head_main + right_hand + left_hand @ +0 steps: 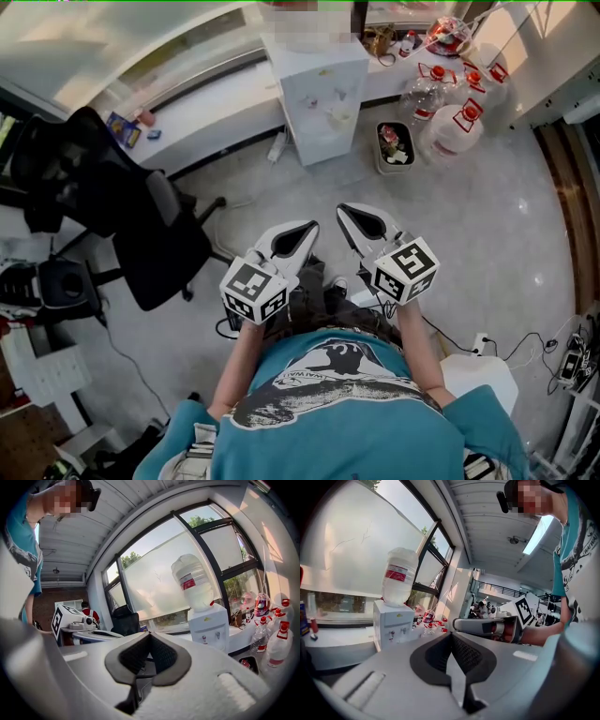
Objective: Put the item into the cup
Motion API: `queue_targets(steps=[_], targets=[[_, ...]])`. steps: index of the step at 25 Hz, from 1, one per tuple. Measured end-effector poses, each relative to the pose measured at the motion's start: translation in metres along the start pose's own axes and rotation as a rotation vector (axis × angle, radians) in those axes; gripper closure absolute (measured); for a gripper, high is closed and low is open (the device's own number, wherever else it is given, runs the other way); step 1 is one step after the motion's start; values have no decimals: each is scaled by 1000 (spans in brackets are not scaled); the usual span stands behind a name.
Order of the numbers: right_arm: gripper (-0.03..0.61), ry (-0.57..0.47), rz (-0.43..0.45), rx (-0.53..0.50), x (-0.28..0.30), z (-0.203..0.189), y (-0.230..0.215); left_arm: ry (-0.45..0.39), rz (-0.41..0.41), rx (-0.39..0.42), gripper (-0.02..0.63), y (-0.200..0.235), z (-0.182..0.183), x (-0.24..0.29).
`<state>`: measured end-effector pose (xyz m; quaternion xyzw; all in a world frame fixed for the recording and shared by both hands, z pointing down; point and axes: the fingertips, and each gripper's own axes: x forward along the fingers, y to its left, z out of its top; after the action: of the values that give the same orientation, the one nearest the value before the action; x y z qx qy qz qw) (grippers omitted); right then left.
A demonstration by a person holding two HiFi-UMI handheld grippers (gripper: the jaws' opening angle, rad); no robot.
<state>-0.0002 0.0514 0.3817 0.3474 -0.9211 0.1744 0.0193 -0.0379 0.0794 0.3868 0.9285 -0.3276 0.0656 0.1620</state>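
No cup and no item for it shows in any view. The person holds both grippers in front of the body, above the floor, pointing at the white water dispenser [323, 94]. In the head view my left gripper [307, 228] and my right gripper [348, 212] sit side by side, a small gap apart. The left gripper view shows my left gripper [451, 637] with its dark pads together and nothing between them. My right gripper [150, 637] is likewise shut and empty in its own view. Each gripper appears in the other's view, level with it.
The dispenser carries a large water bottle [399, 576] and stands against a white ledge [216, 112]. Several plastic jugs [455, 112] and a small bin [395, 147] lie to its right. A black office chair [141, 225] stands at the left. Cables [525, 347] run across the floor.
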Motion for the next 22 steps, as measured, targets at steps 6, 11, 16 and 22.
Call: queue_targets(steps=[6,11,16,22], targets=[[577,-8,11,-14,-21,-2,9,-7,-16,31,607,-26,-1,3],[578,-17,17,-27,-30,-1,13,-11,-24,49,607,-40,-2,2],[578,-21,25,-44,-35,0,17,-17,-27,64,607,-49,-2,0],[578,-23,26,-68,-33,1,21,-25,-30,76,607,-51,0,-2]])
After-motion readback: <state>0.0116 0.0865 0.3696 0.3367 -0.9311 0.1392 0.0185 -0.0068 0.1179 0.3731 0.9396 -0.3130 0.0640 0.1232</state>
